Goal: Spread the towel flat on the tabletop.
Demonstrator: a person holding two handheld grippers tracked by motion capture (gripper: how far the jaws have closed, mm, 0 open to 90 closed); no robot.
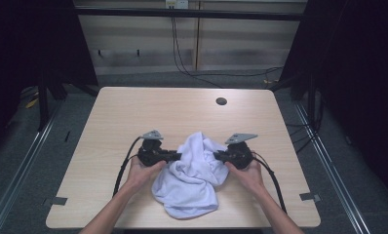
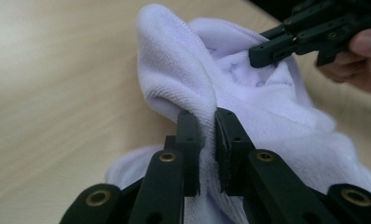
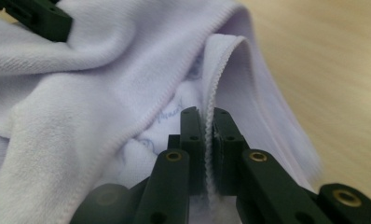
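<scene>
Left gripper (image 2: 207,123) clamped on a fold of white towel (image 1: 192,178). Right gripper (image 3: 207,121) pinching its stitched hem, opposite the left.

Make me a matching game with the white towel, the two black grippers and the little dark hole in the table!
Things:
1. crumpled white terry towel
2. left black gripper
3. right black gripper
4. small dark round hole

Places:
A. far part of the wooden table
B. shut on the towel's right side
C. between both grippers
D. shut on the towel's left side

Pairs: 1-C, 2-D, 3-B, 4-A
</scene>
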